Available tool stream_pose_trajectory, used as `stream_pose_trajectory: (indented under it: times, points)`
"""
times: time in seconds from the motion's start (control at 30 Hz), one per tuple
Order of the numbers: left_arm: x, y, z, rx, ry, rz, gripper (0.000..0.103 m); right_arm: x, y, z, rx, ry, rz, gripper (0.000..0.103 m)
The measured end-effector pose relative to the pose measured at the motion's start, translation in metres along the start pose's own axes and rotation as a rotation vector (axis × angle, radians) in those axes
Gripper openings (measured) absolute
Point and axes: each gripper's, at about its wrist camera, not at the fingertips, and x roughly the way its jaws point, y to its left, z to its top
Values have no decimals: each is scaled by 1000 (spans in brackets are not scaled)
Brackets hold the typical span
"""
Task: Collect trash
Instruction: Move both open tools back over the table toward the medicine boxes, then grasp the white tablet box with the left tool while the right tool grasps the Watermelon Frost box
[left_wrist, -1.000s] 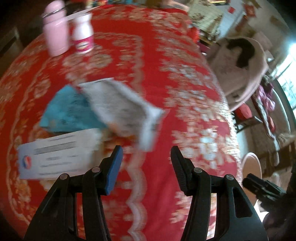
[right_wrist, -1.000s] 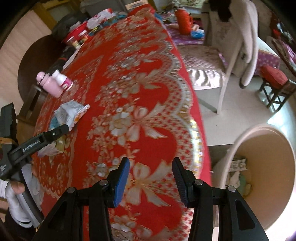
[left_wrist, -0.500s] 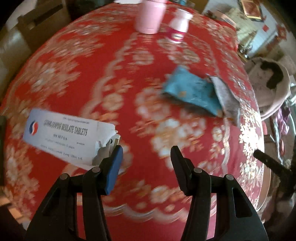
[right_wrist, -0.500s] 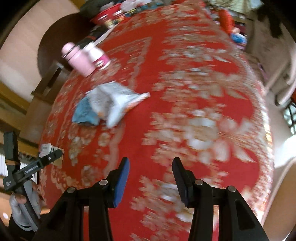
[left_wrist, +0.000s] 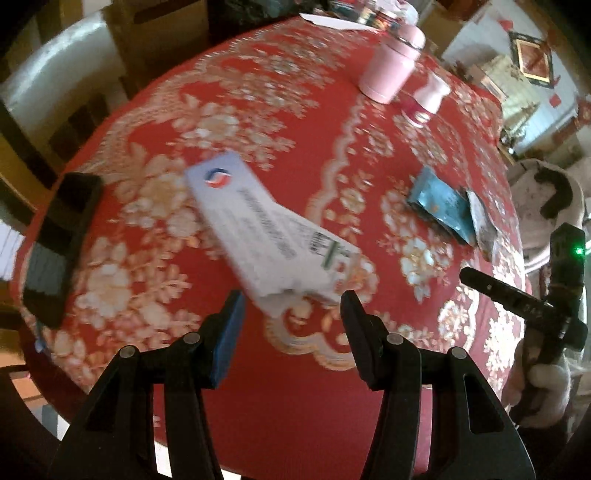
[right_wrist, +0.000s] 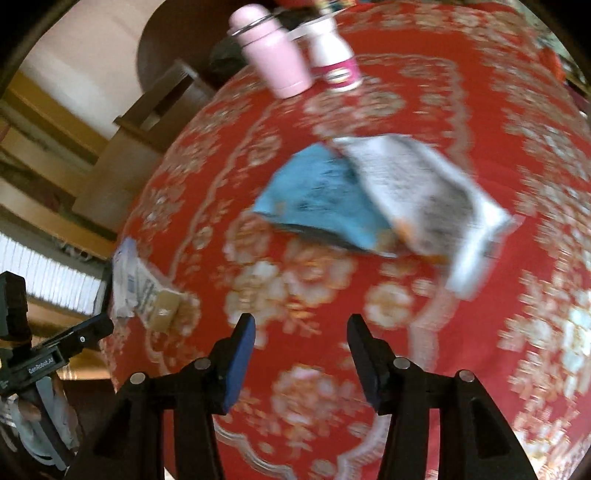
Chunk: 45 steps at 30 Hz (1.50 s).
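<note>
White tablet box (left_wrist: 273, 240) lies just ahead of my wide, empty left tongs (left_wrist: 291, 306); right tongs (right_wrist: 301, 332) wide too, wrappers (right_wrist: 388, 199) beyond, on red floral tablecloth (left_wrist: 258, 110).

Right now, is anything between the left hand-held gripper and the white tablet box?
Nothing visible. The left hand-held gripper is open, and the white tablet box lies flat on the red tablecloth just beyond its fingertips, with only bare cloth between.

"GenRobot.AI" was printed in white on the left claw (right_wrist: 55, 360). Print on the white box (left_wrist: 266, 236) blurred, unreadable.
</note>
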Motion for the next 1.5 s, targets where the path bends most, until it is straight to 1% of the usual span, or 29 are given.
stream_pose_trajectory:
  times: [0.17, 0.27, 0.33, 0.4, 0.53, 0.7, 0.77, 0.9, 1.0, 1.1, 1.13, 1.17, 1.2, 1.33, 1.5]
  points:
    - [-2, 28, 5, -84, -21, 28, 52, 21, 31, 7, -67, 31, 28, 50]
    - [1, 36, 15, -142, -46, 17, 52, 28, 38, 9, -76, 38, 34, 50]
    - [4, 35, 21, -166, -64, -9, 53, 31, 41, 10, -79, 41, 30, 50]
    - [9, 29, 28, -165, -81, -13, 56, 31, 39, 11, -74, 44, 28, 51]
    - [23, 21, 38, -167, -80, 13, 56, 29, 35, 12, -60, 39, 24, 51]
    - [39, 19, 43, -170, -55, 51, 56, 26, 32, 11, -56, 37, 26, 51]
    - [41, 23, 42, -187, -42, 41, 54, 26, 32, 12, -63, 40, 28, 51]
    - [36, 35, 38, -218, -49, 6, 51, 32, 42, 15, -87, 50, 47, 51]
    - [25, 46, 33, -239, -62, -6, 51, 42, 59, 19, -135, 69, 69, 51]
    - [12, 56, 26, -243, -76, 21, 51, 51, 80, 21, -189, 82, 91, 51]
    - [10, 60, 23, -247, -75, 31, 51, 57, 91, 23, -219, 90, 102, 53]
    - [8, 62, 22, -252, -77, 37, 51, 60, 97, 23, -236, 94, 105, 58]
    - [5, 65, 19, -257, -80, 45, 51, 66, 109, 24, -269, 102, 109, 60]
    - [-1, 75, 10, -261, -91, 89, 51, 83, 143, 26, -376, 120, 104, 61]
    - [-4, 89, -2, -282, -88, 115, 51, 99, 170, 26, -484, 144, 92, 63]
